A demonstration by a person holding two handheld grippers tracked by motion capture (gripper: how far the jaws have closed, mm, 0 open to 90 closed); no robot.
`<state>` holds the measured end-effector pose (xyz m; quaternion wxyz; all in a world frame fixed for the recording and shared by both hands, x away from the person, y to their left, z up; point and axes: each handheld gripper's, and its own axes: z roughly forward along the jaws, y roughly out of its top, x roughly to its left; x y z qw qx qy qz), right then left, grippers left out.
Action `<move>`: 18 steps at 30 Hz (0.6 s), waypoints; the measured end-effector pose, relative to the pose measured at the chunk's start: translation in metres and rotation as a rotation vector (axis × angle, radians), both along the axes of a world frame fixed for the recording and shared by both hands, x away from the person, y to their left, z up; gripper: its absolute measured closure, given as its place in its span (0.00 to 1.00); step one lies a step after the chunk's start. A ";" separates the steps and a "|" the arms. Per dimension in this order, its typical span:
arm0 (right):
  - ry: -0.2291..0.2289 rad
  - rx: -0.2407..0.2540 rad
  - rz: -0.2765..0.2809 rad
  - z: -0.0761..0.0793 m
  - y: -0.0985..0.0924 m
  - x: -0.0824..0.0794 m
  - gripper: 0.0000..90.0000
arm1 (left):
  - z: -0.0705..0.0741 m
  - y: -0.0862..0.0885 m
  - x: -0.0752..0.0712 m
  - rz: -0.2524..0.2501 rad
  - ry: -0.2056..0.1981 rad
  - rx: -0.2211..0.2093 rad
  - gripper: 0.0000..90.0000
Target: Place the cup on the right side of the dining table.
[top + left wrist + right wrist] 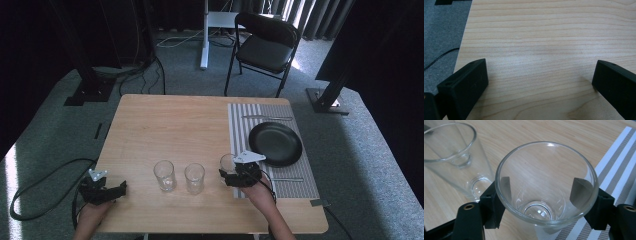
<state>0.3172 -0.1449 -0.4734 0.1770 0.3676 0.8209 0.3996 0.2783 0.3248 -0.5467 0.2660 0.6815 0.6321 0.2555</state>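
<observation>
**At the placemat's edge, a clear glass sits clamped in the right gripper**

Behind the right gripper [239, 172] in the high view, most of the held glass [227, 162] is hidden; just its rim and upper wall show past the grey plate. In the right gripper view the foot of the glass is cut off by the frame, so whether it rests on the table cannot be told.

Seen from that gripper's own camera, the right gripper [541, 195] has its two black jaws pressed against opposite sides of the glass [546, 182], grasping it just below the rim. The glass is a clear, empty tumbler that narrows toward a thick round base, and the jaw pads show through its wall. It stands over the left border of the striped placemat [619, 162], where mat meets wood.

Next to it stands a second tumbler [454, 157], close but apart; the high view shows this one [194, 178] and a third [164, 175] in a row on the wooden table [175, 125].

At the table's near left corner, the left gripper [102, 190] rests with jaws spread wide and nothing between them; its own camera shows bare wood between them [540, 80].

Further right lie a black plate [276, 143] on the placemat, a utensil [267, 118] beyond it and another [287, 179] nearer, too small to identify.
</observation>
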 end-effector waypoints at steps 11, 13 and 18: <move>-0.003 -0.010 -0.023 0.004 -0.003 0.013 0.32 | 0.000 0.000 0.000 0.000 0.000 0.000 0.01; 0.001 -0.007 -0.033 0.005 -0.004 0.017 0.32 | 0.000 0.000 0.000 0.000 0.000 0.000 0.01; 0.006 0.000 -0.046 0.009 -0.007 0.025 0.32 | 0.000 0.000 0.000 0.000 0.000 0.000 0.01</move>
